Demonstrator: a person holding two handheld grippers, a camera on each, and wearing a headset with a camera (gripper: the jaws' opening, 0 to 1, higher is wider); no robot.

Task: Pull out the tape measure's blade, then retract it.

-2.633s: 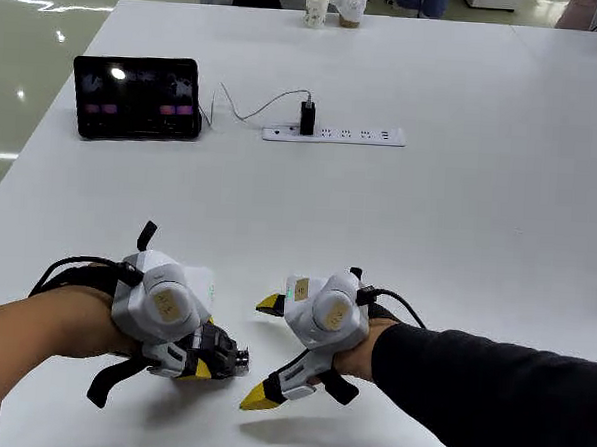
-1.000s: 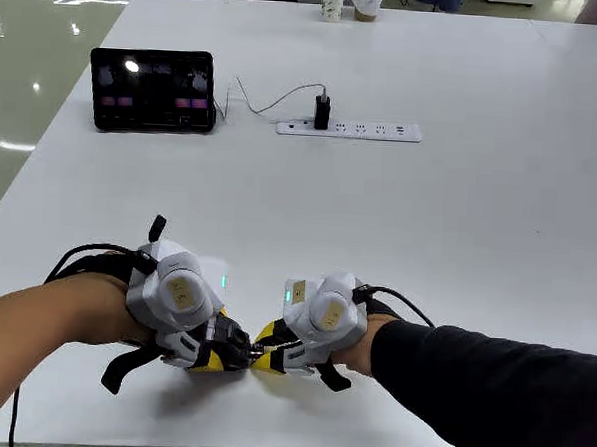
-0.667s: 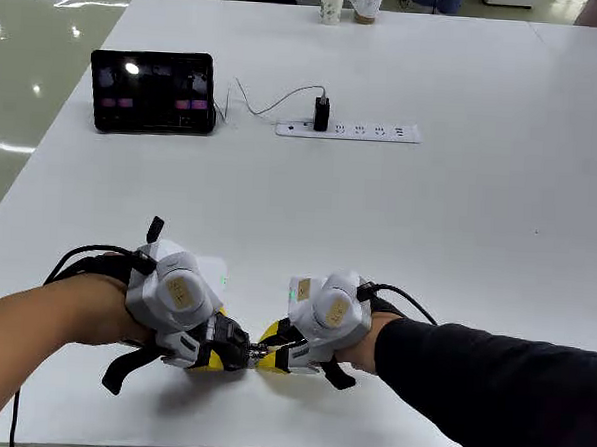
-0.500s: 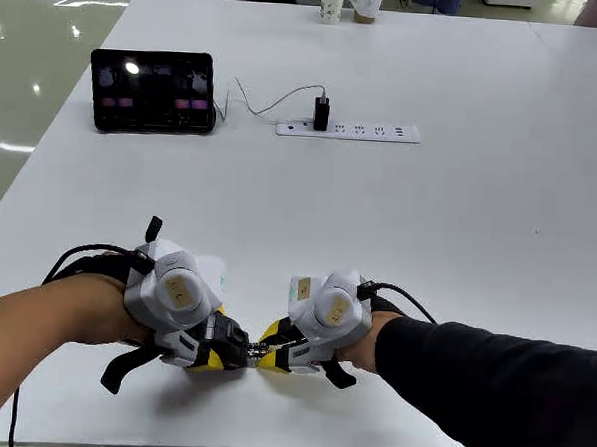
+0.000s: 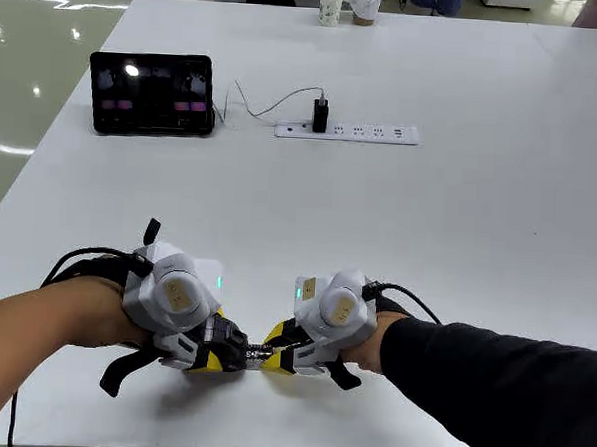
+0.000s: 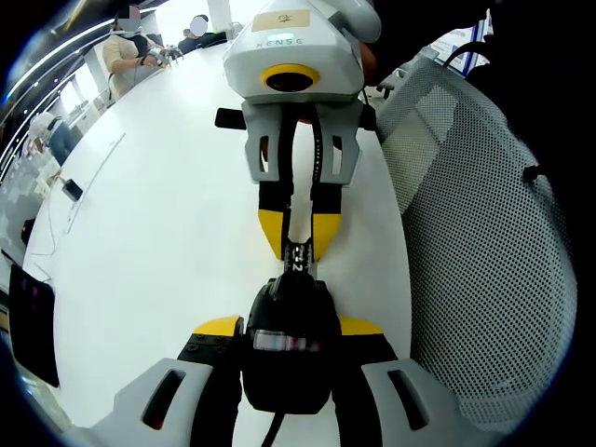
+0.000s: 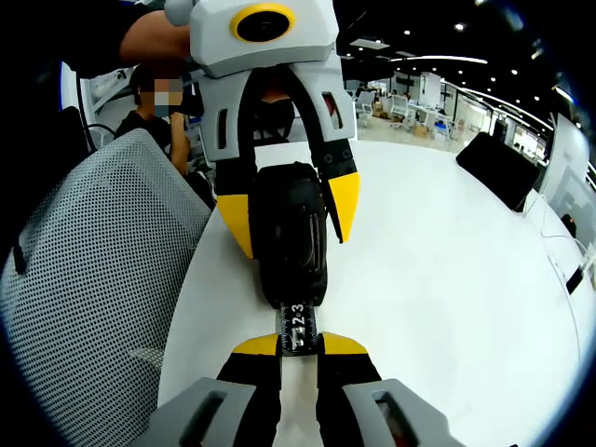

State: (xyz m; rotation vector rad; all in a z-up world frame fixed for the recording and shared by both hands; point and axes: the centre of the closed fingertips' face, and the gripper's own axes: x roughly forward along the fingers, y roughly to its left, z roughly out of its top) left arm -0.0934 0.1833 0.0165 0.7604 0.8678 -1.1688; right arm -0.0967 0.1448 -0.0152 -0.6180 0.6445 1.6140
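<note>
**Q:** Which step was in hand?

**A:** The pull-out, judged to be barely begun. The case [image 6: 289, 372] was clamped between the jaws of the left gripper [image 6: 289, 326], near the front edge of the table [image 5: 398, 239]. Whether the case rested on the table could not be told. The blade [image 7: 298, 326] was pinched at its tip by the closed jaws of the right gripper [image 7: 300, 346]. A short marked length of blade was exposed between the grippers, which were set nose to nose.

**Q:** What was called for next?

**A:** It was judged that the right gripper should be drawn straight away from the case, in line with the blade, with the case held fixed. Firm pinch pressure was required, as a slip would be expected to let the blade snap back. Retraction was not yet started.
</note>
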